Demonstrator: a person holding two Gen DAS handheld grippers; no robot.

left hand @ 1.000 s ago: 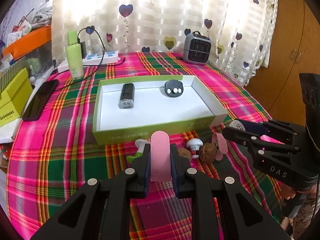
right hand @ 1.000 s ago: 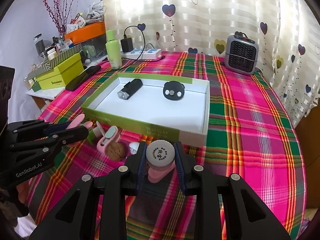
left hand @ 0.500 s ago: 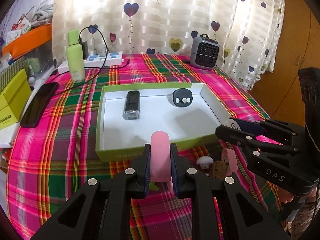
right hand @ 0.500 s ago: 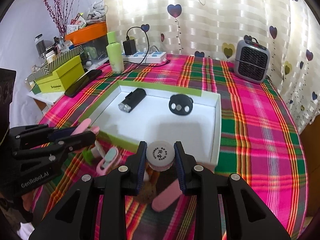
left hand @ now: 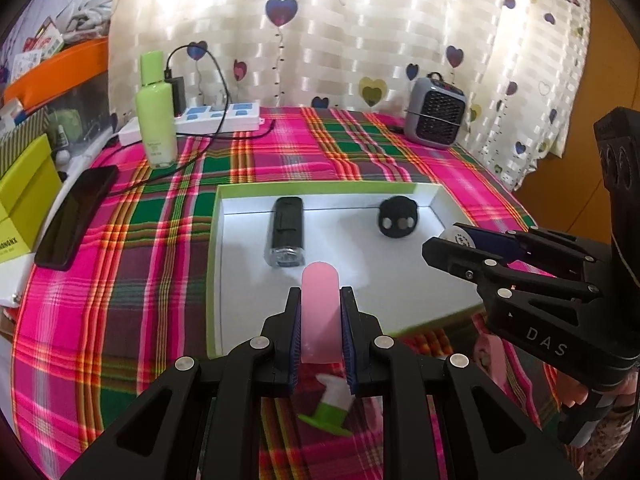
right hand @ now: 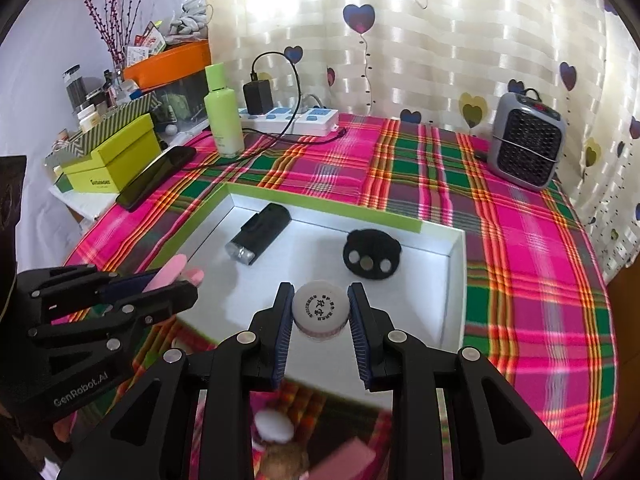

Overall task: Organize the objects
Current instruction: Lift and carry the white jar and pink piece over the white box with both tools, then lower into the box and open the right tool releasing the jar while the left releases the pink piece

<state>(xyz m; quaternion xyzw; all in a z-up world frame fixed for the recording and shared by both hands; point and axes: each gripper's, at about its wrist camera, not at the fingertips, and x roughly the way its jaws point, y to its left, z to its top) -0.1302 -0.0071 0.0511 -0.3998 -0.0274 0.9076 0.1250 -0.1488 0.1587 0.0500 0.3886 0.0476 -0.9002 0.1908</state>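
My left gripper (left hand: 320, 312) is shut on a flat pink piece (left hand: 320, 304) and holds it above the near edge of a white tray with a green rim (left hand: 224, 264). My right gripper (right hand: 320, 312) is shut on a small white-capped jar (right hand: 319, 307) above the tray's near part (right hand: 454, 304). A black flashlight (left hand: 285, 232) (right hand: 260, 234) and a black round piece with pale dots (left hand: 398, 222) (right hand: 371, 254) lie in the tray. The right gripper shows at the right of the left wrist view (left hand: 452, 240); the left gripper shows at the left of the right wrist view (right hand: 176, 280).
Small items lie on the plaid cloth in front of the tray: a green and white piece (left hand: 332, 408), a white cap (right hand: 274, 424), a pink piece (right hand: 348, 460). Behind stand a green bottle (right hand: 224, 112), power strip (right hand: 292, 118), phone (right hand: 158, 176), yellow-green box (right hand: 112, 160) and grey heater (right hand: 526, 142).
Both grippers have moved forward and up from the cloth to over the tray, each still holding its item. The loose items now lie below and behind the fingers.
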